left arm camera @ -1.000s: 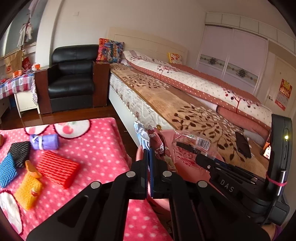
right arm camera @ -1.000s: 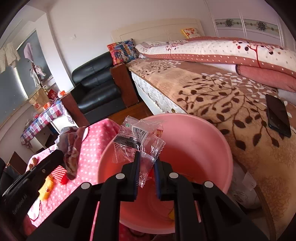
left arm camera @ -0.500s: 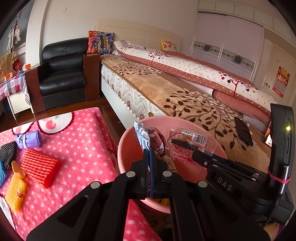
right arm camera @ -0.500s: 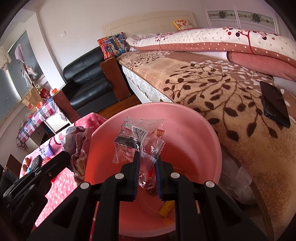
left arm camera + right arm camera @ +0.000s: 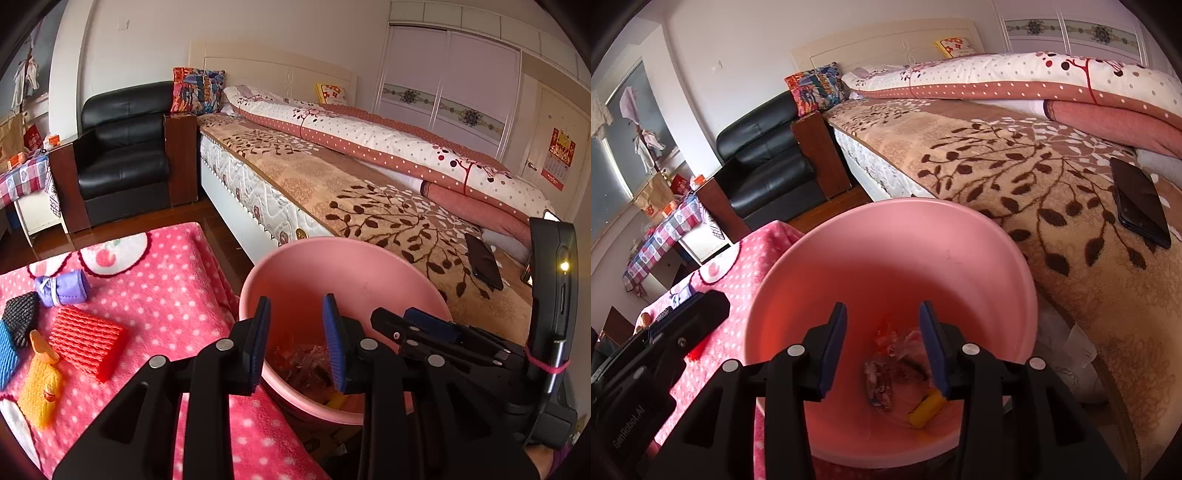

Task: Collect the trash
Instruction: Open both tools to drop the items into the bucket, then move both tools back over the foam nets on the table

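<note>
A pink bin (image 5: 325, 254) (image 5: 886, 236) stands between the pink dotted table and the bed. Crumpled wrappers (image 5: 886, 369) (image 5: 299, 362) and a yellow piece (image 5: 925, 408) lie at its bottom. My left gripper (image 5: 297, 341) hangs over the bin's near rim, its jaws opening, with nothing between them. My right gripper (image 5: 882, 347) hovers over the bin's mouth, jaws opening too and holding nothing. The right gripper's fingers (image 5: 406, 325) show beside the left one, and the left gripper's body (image 5: 665, 339) shows at the left of the right wrist view.
On the pink dotted table cloth (image 5: 166, 288) lie a red foam net (image 5: 86, 341), a purple roll (image 5: 62, 288), a black net (image 5: 20, 317), an orange-yellow net (image 5: 40, 384). The bed (image 5: 351, 199) is to the right with a phone (image 5: 1139, 201) on it. A black armchair (image 5: 125, 151) stands behind.
Both grippers have opened and let go of their wrappers, which now lie at the bottom of the bin. Both views have shifted a little further over the bin.
</note>
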Demonstrator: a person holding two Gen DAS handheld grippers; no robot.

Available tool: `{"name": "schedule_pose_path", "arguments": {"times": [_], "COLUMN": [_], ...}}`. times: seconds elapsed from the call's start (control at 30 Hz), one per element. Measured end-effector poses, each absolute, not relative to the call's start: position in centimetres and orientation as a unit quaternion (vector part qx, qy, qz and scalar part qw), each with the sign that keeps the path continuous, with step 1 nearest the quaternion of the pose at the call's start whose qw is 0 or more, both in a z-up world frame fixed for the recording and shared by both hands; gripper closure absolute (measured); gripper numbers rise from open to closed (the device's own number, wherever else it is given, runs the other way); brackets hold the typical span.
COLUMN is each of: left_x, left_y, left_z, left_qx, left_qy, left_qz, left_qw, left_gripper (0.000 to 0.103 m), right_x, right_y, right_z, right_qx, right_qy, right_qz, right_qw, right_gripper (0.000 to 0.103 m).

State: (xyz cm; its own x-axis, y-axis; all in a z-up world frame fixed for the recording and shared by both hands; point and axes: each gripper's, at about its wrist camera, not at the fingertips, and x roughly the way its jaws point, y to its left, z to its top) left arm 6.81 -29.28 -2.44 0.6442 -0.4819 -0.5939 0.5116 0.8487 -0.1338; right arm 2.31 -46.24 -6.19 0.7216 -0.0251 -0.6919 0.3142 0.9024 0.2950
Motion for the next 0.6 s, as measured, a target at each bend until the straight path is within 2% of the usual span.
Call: {"name": "schedule_pose_path", "arguments": {"times": [0.3,0.6], "left_x": [6.5,5.7], "left_y": [-26.7,-23.5], "left_z": [-1.3,-0.7], "left_qx": [0.016,0.017], "left_qy": [0.308,0.306], "left_qz": [-0.249,-0.232], "left_qw": [0.918,0.923], "left_gripper": [0.074,0.074], "right_x": [1.3,0.7], "right_y": [-43.5,-40.5], "right_z": [-4.1,-2.7], "right_qx": [0.186,0.176], "right_qy": [0.341,0.331], "right_qz": [-0.060,-0.018], "right_qw": [0.919,0.927], "right_gripper": [0.053,0.052]}}
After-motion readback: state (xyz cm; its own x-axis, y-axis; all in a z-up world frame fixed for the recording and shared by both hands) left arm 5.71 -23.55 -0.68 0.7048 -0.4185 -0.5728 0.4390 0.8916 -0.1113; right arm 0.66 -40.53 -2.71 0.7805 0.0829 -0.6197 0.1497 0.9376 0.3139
